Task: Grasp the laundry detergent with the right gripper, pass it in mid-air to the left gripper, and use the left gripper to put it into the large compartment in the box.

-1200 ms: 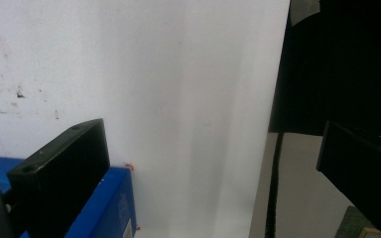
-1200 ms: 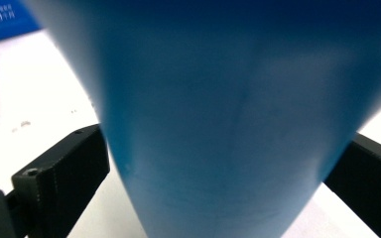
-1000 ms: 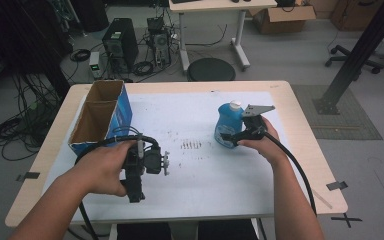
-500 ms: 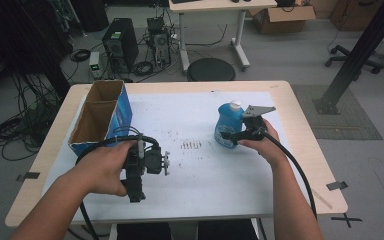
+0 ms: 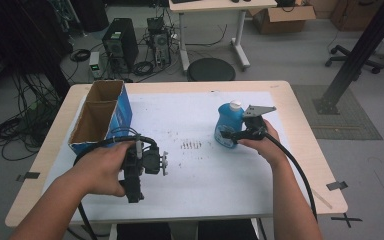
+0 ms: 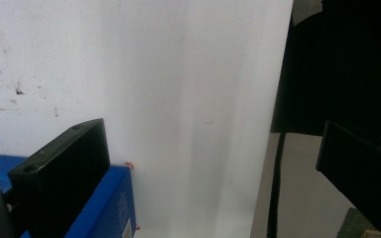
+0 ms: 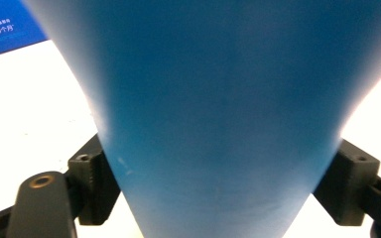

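The right tool [image 5: 228, 134] was at the blue bottle [image 5: 228, 125], with 1 jaw on each side of it. Its jaws had just been closing in on the bottle. In the right gripper view both jaws sat tight against the bottle's sides [image 7: 218, 124], so I judged that the tool was clamped on it, or very nearly so. The bottle stood upright on the white sheet [image 5: 200, 175] that covered the table [image 5: 305, 150], toward the right side. It had a white cap on top.

The left tool [image 5: 164, 163] lay low over the white sheet, near the front left, held in the person's left hand [image 5: 102, 167]. Its 2 jaws stood well apart with nothing between them. It was just beside the blue cardboard box [image 5: 102, 120], whose blue corner showed in the left gripper view [image 6: 114, 208]. The box was open at the top and had 2 parts inside. Both looked empty from above.

So the job looked like it was near its start. The grab on the bottle was done or almost done. The bottle was not yet lifted, and it was well apart from the box. I guessed the lift, and the carry to wherever it was meant to go, were left to do. The left tool had no work yet.
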